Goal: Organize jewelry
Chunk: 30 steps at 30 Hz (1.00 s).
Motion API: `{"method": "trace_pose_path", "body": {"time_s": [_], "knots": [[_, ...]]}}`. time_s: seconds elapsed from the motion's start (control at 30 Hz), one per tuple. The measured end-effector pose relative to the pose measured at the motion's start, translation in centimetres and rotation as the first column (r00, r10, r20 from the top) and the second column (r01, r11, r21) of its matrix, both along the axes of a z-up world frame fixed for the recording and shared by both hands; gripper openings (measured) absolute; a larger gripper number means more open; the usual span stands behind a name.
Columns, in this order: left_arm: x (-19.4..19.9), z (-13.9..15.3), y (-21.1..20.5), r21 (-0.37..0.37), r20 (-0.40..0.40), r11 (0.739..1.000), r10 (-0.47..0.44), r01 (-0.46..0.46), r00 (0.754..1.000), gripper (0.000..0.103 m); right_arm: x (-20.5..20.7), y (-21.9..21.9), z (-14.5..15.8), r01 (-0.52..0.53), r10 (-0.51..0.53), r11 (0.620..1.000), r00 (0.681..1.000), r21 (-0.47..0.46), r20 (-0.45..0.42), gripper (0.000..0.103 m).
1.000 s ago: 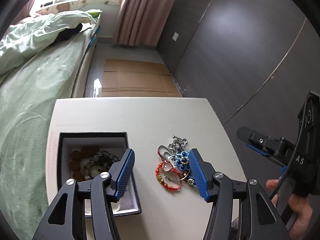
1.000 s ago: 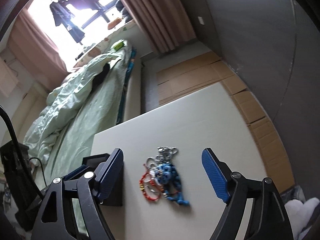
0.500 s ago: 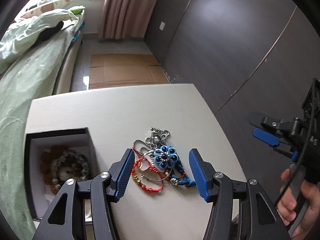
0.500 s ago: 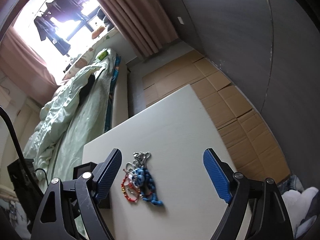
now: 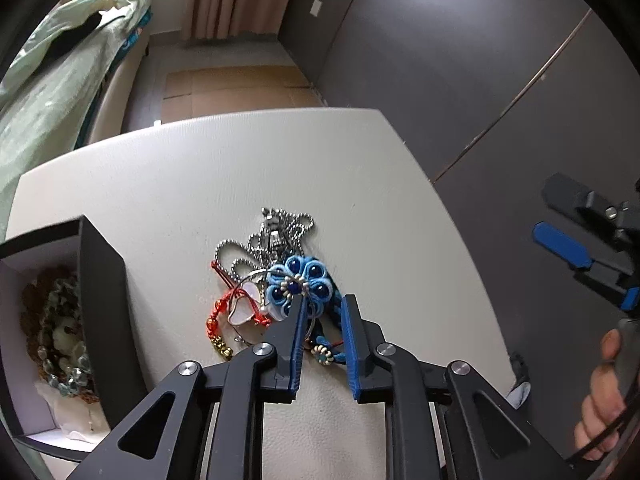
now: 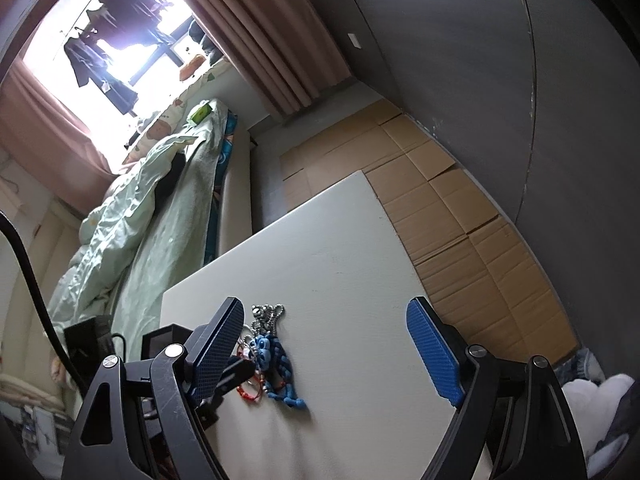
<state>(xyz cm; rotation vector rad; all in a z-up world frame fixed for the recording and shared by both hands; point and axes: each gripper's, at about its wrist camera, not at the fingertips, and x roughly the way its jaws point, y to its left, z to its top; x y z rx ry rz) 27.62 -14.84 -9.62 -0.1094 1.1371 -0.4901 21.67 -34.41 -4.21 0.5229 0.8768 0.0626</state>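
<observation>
A tangled jewelry pile [image 5: 276, 280] lies mid-surface [image 5: 200, 168], its long axis running from the ball chain [image 5: 280, 232] at the far end toward the camera, with an open black box [image 5: 100, 300] of beaded bracelets [image 5: 56, 332] just to its left and a bed [image 6: 160, 200] beyond. The left hand-held gripper [image 5: 322, 308] has narrowed its jaws around the blue braided flower bracelet [image 5: 298, 284], though whether the pads actually press it I cannot tell. The right hand-held gripper [image 6: 324, 344] hangs spread wide and empty off the surface's right side; no writing is readable.

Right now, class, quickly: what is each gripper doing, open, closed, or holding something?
Left gripper: nearly closed around the blue flower bracelet on the table; a firm grip cannot be told.
Right gripper: open, holding nothing.
</observation>
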Motion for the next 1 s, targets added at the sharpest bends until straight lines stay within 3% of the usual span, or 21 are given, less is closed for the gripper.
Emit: {"method": "trace_pose_path", "body": {"time_s": [0.1, 0.3, 0.43, 1.0], "knots": [[0.1, -0.7, -0.1, 0.011, -0.014, 1.000, 0.010, -0.010, 1.000, 0.017, 0.0, 0.0, 0.0, 0.000, 0.000, 1.000, 1.000, 0.001, 0.000, 0.084], [0.2, -1.4, -0.4, 0.033, -0.024, 0.999, 0.014, -0.013, 1.000, 0.003, 0.1, -0.2, 0.0, 0.004, -0.004, 1.000, 1.000, 0.005, -0.002, 0.084], [0.0, -1.2, -0.3, 0.029, -0.013, 0.999, 0.014, -0.014, 1.000, 0.002, 0.1, -0.2, -0.1, 0.001, -0.001, 1.000, 1.000, 0.001, -0.005, 0.084], [-0.3, 3.6, 4.8, -0.156, 0.054, 0.985, 0.089, -0.080, 0.995, 0.002, 1.9, 4.4, -1.9, -0.141, 0.136, 0.988, 0.988, -0.070, -0.071, 0.083]]}}
